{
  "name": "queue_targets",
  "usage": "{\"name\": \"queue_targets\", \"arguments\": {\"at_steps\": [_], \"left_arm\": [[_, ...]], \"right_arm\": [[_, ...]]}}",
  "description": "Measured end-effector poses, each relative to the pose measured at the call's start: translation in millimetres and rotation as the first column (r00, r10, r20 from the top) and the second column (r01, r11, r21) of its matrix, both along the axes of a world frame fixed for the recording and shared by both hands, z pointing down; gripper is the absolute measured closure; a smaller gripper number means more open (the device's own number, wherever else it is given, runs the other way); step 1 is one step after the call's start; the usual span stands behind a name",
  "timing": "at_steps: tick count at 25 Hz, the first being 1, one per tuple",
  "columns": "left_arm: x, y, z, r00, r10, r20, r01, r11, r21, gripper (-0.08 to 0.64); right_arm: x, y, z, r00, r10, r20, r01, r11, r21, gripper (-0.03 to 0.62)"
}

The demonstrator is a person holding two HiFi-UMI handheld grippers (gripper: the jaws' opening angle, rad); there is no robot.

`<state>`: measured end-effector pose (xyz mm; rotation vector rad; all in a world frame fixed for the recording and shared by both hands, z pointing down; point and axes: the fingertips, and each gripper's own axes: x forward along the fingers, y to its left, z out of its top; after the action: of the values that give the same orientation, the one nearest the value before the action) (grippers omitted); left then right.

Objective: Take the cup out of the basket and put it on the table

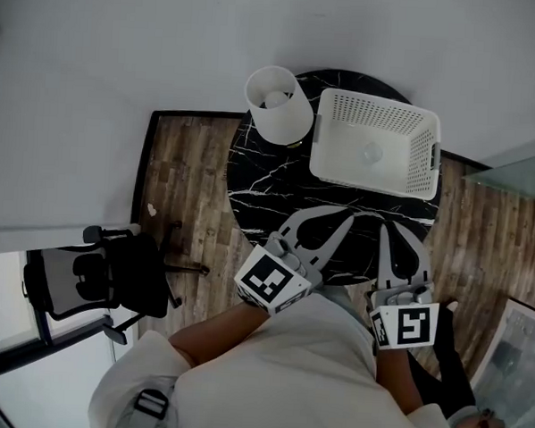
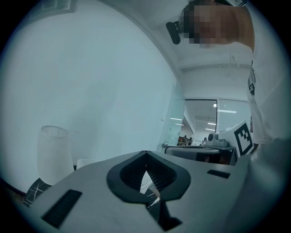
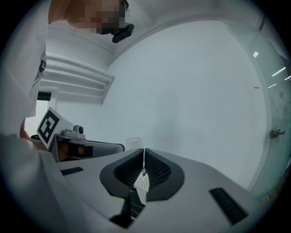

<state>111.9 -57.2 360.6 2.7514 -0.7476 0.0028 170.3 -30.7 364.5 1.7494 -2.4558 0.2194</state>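
Head view: one table (image 1: 267,187). One basket (image 1: 379,105) sits at its far right edge with one cup (image 1: 371,153) inside, and one lamp (image 1: 278,102) stands beside it. Two claws point in from the near edge, the left gripper (image 1: 348,218) and the right gripper (image 1: 385,229). Left gripper view: jaws pressed together, nothing between. Right gripper view: jaws together too, empty.

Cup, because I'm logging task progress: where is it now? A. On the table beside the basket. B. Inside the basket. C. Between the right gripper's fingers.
B: the head view shows the clear cup resting on the floor of the white basket.
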Motion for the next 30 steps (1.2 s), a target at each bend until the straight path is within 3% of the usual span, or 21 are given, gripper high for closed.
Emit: {"name": "queue_targets", "arguments": {"at_steps": [5, 10, 19, 30], "left_arm": [[2.8, -15.9, 19.4, 0.999, 0.004, 0.038, -0.004, 1.000, 0.004, 0.554], [10.6, -34.8, 39.4, 0.996, 0.014, 0.084, -0.013, 1.000, -0.019, 0.554], [24.3, -70.1, 74.5, 0.986, 0.020, 0.163, -0.010, 0.998, -0.063, 0.554], [39.7, -106.7, 120.9, 0.969, 0.038, 0.245, -0.008, 0.992, -0.126, 0.554]], "right_arm": [[-0.4, -15.6, 17.2, 0.998, -0.039, -0.054, 0.038, 0.999, -0.016, 0.583], [2.4, -37.9, 42.9, 0.997, -0.057, -0.046, 0.053, 0.995, -0.081, 0.583], [8.8, -71.6, 86.2, 0.980, -0.110, -0.167, 0.082, 0.983, -0.164, 0.581], [18.6, -116.4, 138.9, 0.919, -0.234, -0.317, 0.143, 0.947, -0.286, 0.541]]}}
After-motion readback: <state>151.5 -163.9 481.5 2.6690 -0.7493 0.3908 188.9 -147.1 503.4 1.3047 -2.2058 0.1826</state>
